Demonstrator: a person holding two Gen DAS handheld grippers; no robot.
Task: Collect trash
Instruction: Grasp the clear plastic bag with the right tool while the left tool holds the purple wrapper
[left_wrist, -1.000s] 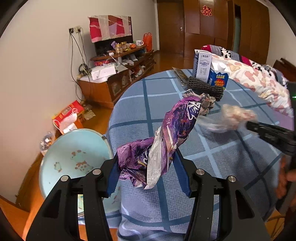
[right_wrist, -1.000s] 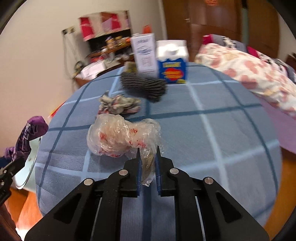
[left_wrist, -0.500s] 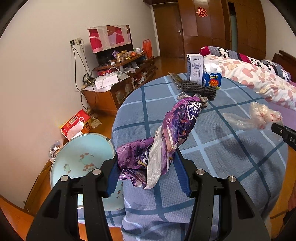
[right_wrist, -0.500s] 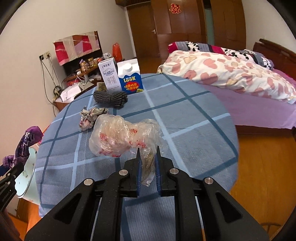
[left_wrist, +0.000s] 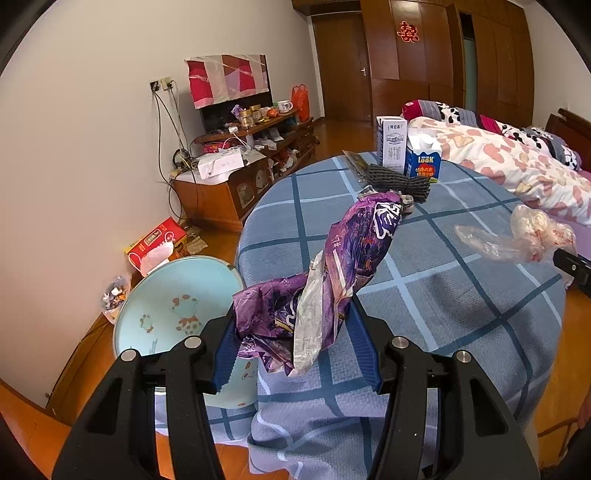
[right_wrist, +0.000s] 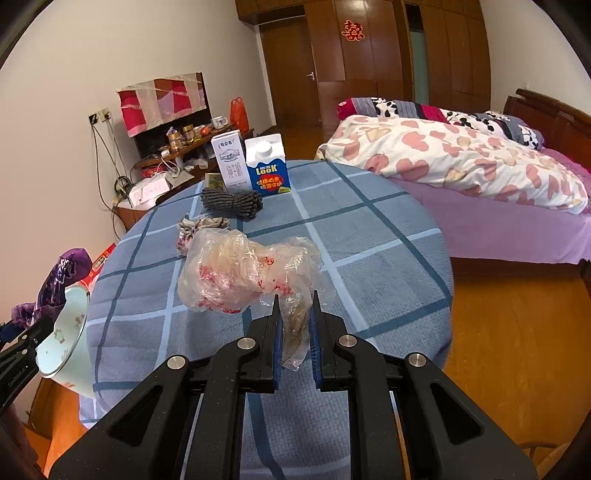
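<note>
My left gripper (left_wrist: 293, 332) is shut on a crumpled purple snack wrapper (left_wrist: 354, 251), held above the table's left edge beside a light blue bin (left_wrist: 173, 306). The wrapper (right_wrist: 62, 273) and bin (right_wrist: 66, 332) also show at the left in the right wrist view. My right gripper (right_wrist: 294, 317) is shut on a clear crumpled plastic bag (right_wrist: 236, 273), held above the blue checked tablecloth (right_wrist: 369, 258); the bag also shows in the left wrist view (left_wrist: 517, 236). A crumpled patterned scrap (right_wrist: 201, 227) lies on the table.
Two cartons (right_wrist: 266, 170) and a dark bundle of cord (right_wrist: 232, 201) stand at the table's far side. A bed (right_wrist: 480, 177) lies to the right. A cluttered wooden cabinet (left_wrist: 236, 177) and a red box (left_wrist: 155, 243) are at the left wall.
Both grippers have risen and drawn back from the table with their trash. The plastic bag is lifted off the cloth; the bin shows more fully below the left gripper.
</note>
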